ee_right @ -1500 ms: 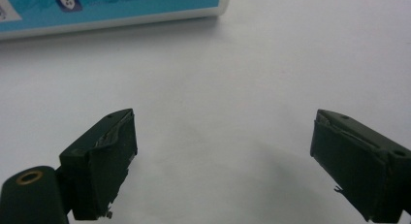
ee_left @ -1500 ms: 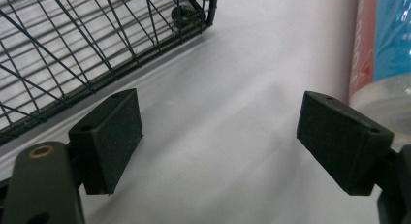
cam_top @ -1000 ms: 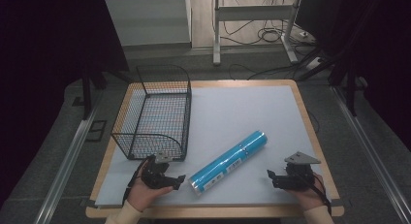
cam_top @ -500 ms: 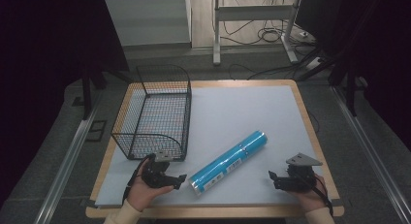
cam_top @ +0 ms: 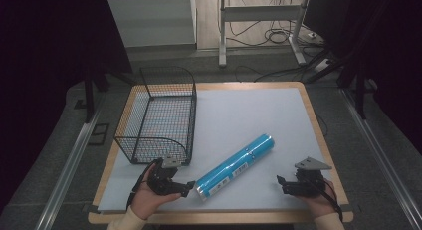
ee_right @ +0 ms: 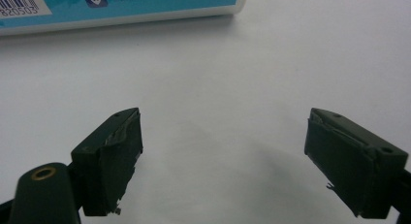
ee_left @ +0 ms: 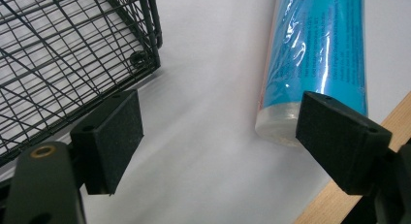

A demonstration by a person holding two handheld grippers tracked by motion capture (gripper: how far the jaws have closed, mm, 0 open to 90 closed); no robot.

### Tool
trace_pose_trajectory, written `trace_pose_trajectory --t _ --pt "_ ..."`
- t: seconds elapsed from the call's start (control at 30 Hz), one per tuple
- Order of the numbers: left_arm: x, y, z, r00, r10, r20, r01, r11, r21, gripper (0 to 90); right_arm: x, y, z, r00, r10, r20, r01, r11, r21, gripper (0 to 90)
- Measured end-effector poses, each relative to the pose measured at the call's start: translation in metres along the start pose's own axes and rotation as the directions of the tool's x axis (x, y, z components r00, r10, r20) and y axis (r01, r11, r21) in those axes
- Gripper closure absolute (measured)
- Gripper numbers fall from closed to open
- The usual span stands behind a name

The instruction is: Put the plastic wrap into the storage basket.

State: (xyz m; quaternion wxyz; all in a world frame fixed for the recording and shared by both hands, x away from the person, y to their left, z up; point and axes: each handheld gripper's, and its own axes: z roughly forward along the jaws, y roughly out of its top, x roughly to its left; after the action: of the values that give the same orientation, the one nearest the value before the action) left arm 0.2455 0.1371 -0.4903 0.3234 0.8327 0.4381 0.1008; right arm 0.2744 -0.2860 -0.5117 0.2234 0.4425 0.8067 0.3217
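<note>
The long blue plastic-wrapped roll (cam_top: pixel 235 168) lies slanted at lower centre of the high view, beside the black wire basket (cam_top: pixel 158 115). The left gripper (cam_top: pixel 190 188), jaws spread and empty, sits just off its near end; better to straddle the roll squarely before squeezing. The right gripper (cam_top: pixel 279 181) waits open at lower right.

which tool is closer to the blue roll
Left. The left tool sits right beside the blue roll at its near end, not touching; the right tool waits farther off to the roll's right.
</note>
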Motion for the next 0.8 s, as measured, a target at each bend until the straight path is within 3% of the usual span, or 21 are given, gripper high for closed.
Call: trace_pose_trajectory --t 0.4,0.8 --pt "-0.004 0.007 -0.004 0.9998 0.016 0.013 -0.016 0.9999 -0.006 16.5 -0.001 -0.001 -0.002 1.0 0.002 0.008 -0.001 1.0 -0.004 13.9" --pt "-0.018 0.021 -0.003 0.9987 0.044 0.026 -0.044 0.999 -0.002 16.4 0.0 -0.001 -0.004 0.9999 0.002 0.014 -0.002 1.0 -0.015 13.9"
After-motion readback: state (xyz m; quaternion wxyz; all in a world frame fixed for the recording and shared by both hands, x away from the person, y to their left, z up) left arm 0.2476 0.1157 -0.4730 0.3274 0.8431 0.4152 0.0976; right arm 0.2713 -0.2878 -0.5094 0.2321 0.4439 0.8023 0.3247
